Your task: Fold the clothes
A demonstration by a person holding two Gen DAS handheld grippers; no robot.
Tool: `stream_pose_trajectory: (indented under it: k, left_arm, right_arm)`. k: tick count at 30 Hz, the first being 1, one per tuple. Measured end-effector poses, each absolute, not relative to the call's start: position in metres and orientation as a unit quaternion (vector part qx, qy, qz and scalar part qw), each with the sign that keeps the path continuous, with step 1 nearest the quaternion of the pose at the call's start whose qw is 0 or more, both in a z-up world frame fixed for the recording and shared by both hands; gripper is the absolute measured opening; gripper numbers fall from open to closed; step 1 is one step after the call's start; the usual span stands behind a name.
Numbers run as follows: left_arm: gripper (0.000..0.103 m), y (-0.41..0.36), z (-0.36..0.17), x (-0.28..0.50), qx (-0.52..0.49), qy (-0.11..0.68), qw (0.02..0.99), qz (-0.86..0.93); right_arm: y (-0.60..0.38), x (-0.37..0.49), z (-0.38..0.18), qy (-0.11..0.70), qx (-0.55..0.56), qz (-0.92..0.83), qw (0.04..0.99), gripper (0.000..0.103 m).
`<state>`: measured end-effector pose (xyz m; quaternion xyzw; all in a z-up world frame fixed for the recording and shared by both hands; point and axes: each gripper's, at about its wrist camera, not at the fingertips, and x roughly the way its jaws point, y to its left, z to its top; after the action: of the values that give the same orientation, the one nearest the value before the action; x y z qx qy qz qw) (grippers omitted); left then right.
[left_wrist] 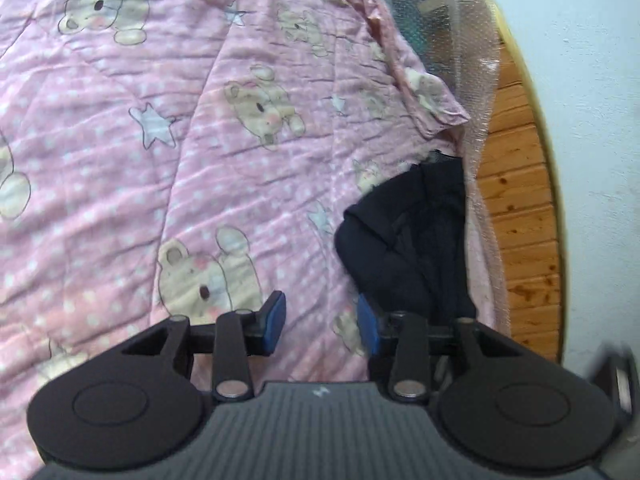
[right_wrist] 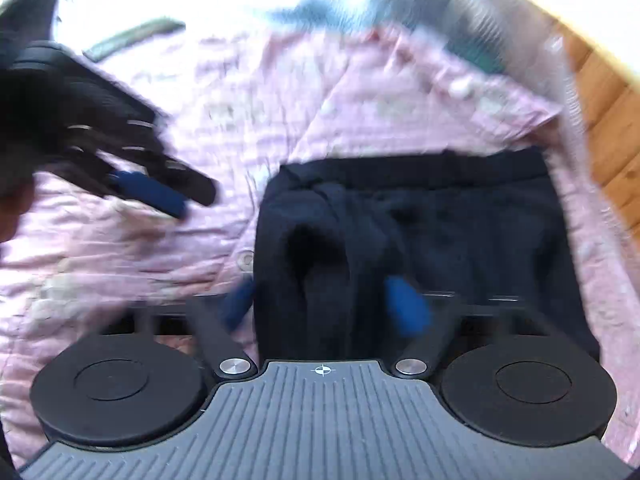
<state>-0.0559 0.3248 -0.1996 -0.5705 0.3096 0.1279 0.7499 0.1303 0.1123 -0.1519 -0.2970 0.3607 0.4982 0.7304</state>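
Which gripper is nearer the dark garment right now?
Right. The right gripper is over the dark garment, a raised fold between its blue pads. The left gripper is open beside it, over the pink bear-print blanket.

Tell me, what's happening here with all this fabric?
A person is folding clothes with a handheld gripper in each hand. A dark garment lies bunched on a pink bear-print blanket. The right gripper is at the garment, open astride a raised fold of it, though that view is blurred. The left gripper is open and empty over the blanket, just beside the garment.
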Motion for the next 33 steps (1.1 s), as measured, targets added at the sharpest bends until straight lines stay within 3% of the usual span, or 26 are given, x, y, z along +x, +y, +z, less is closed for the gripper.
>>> stream_pose_trajectory:
  k: [4, 8, 14, 21, 23, 24, 25, 26, 31, 33]
  left_arm:
    - [0.052, 0.307, -0.202, -0.038, -0.574, 0.305, 0.755, 0.087]
    - [0.055, 0.284, -0.206, 0.007, -0.561, 0.313, 0.765, 0.053]
    - [0.067, 0.275, -0.202, 0.070, -0.547, 0.287, 0.786, 0.024]
    - [0.068, 0.287, -0.205, 0.116, -0.529, 0.258, 0.808, 0.026]
    - [0.061, 0.292, -0.208, 0.120, -0.529, 0.252, 0.810, 0.025]
    - [0.045, 0.294, -0.209, 0.119, -0.532, 0.248, 0.810, 0.020]
    - [0.015, 0.295, -0.210, 0.117, -0.534, 0.248, 0.808, 0.015]
    - [0.007, 0.296, -0.212, 0.115, -0.536, 0.249, 0.806, 0.009]
    - [0.008, 0.303, -0.214, 0.076, -0.575, 0.209, 0.791, 0.028]
    - [0.012, 0.304, -0.213, 0.065, -0.571, 0.211, 0.792, 0.046]
  right_arm:
    - [0.083, 0.208, -0.127, 0.449, -0.093, 0.429, 0.778, 0.005]
    - [0.025, 0.268, -0.125, 0.505, 0.080, 0.360, 0.780, 0.005]
    - [-0.003, 0.292, -0.151, 0.545, 0.166, 0.330, 0.752, 0.005]
    - [-0.021, 0.311, -0.173, 0.565, 0.250, 0.329, 0.714, 0.005]
    - [-0.022, 0.314, -0.175, 0.567, 0.245, 0.333, 0.713, 0.006]
    - [-0.022, 0.314, -0.175, 0.566, 0.236, 0.336, 0.715, 0.006]
    - [-0.020, 0.316, -0.175, 0.565, 0.228, 0.339, 0.717, 0.006]
    - [-0.019, 0.316, -0.174, 0.563, 0.224, 0.342, 0.718, 0.006]
    - [-0.027, 0.320, -0.170, 0.544, 0.236, 0.348, 0.726, 0.011]
    - [-0.029, 0.322, -0.167, 0.534, 0.222, 0.339, 0.742, 0.005]
